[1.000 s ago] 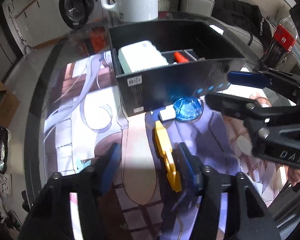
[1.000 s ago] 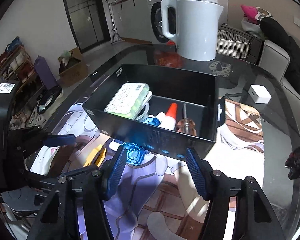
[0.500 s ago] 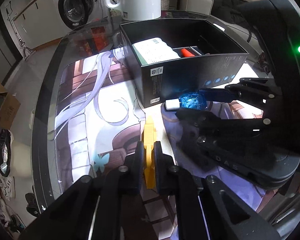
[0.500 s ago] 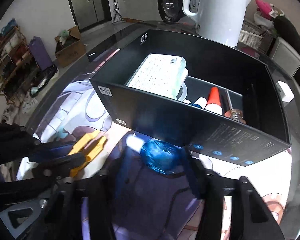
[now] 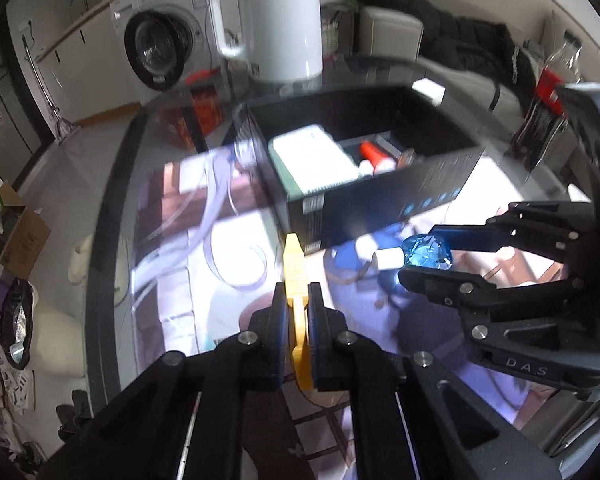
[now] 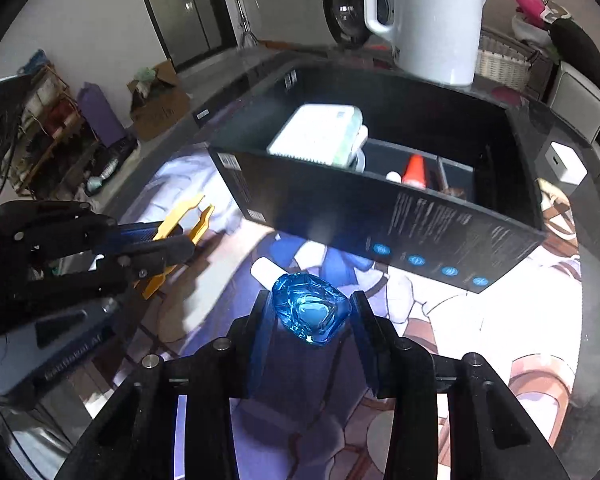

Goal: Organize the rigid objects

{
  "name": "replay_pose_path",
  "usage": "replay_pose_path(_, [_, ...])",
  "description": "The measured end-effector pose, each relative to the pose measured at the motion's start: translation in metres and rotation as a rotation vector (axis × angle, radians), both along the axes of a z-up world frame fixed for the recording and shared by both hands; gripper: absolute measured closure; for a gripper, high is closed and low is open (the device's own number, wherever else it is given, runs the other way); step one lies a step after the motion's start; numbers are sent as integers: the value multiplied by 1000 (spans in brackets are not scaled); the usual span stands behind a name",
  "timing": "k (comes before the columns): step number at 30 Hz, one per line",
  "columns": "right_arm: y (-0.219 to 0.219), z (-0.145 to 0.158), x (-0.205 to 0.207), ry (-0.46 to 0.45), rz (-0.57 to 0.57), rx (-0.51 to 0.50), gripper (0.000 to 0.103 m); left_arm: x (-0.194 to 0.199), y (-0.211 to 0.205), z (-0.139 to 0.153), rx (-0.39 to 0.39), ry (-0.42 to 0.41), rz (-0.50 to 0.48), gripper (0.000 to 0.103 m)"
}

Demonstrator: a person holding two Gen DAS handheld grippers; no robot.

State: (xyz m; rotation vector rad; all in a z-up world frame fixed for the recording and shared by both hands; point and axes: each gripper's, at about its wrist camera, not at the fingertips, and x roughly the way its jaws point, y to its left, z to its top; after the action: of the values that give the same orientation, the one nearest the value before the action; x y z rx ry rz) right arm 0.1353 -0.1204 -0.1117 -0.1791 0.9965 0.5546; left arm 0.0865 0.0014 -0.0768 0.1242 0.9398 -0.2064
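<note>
Tongs, left: our left gripper point(image 5: 298, 322) is clamped narrow on the yellow clip point(image 5: 296, 280), gripping near its middle, the forked end pointing toward the black box point(image 5: 380, 200).
Tongs, right: our right gripper point(image 6: 310, 316) is pinched on the blue bottle point(image 6: 310, 312), fingers point(image 6: 264, 320) on its faceted sides, white cap point(image 6: 266, 271) pointing forward.
Where things are: both items sit just in front of the box's near wall, apparently lifted off the printed mat point(image 6: 480, 328). The box already holds a white-green case point(image 6: 320, 136) and an orange-capped tube point(image 6: 414, 168).
Handling, clip: we judge it light, stiff plastic; a mid-body grip should stop it pivoting.
Handling, bottle: hard, glossy and faceted, likely slippery, so we favour flat facets over the cap.
Changed since half a second ago: the bottle lay on the mat against the box with our right fingers either side; now it is held clear. The clip was already gripped and now sits higher, and the kettle point(image 5: 280, 20) looms larger.
</note>
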Motion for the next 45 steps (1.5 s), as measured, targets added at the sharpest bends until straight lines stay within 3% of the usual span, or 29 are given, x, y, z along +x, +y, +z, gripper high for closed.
replay_pose_path(5, [-14,46,-10,-185,-48,89,64,-12,-10,48,-1,-259,-5,97])
replay_pose_path(7, [-17,59,-7,-250,-76,102,64,-1,-14,55,-17,-285,-4,97])
replay_pose_path(11, [-19,60,19,-268,-128,86,64,41,-22,42,-44,-213,16,97])
replay_pose_path(15, [-25,48,51,-199,-197,43,64,83,-28,18,-90,-79,35,97])
replay_pose_path(19, [-33,36,62,-144,-214,47,64,89,-30,7,-114,-25,42,95])
replay_pose_path(20, [-35,35,61,-150,-212,55,64,88,-28,7,-130,-21,50,90])
replay_pose_path(22, [-38,37,56,-165,-204,70,62,82,-24,9,-156,-36,60,70])
replay_pose_path(23, [-40,39,52,-178,-200,85,56,77,-23,13,-152,-67,69,55])
replay_pose_path(24, [-43,43,47,-201,-199,107,50,71,-22,18,-154,-107,73,55])
replay_pose_path(28, [-49,57,25,-310,-206,151,46,48,-21,36,-140,-244,117,47])
replay_pose_path(30, [-53,62,11,-390,-221,167,27,34,-19,43,-136,-332,145,34])
replay_pose_path(32, [-57,66,-3,-459,-231,176,21,20,-16,45,-121,-423,180,20])
replay_pose_path(36, [-64,65,-29,-541,-250,178,17,-1,-4,45,-126,-549,239,2])
replay_pose_path(39, [-71,65,-50,-618,-286,179,11,-15,5,47,-146,-592,269,0])
replay_pose_path(45, [-73,76,-72,-713,-349,194,3,-30,6,56,-188,-625,219,0])
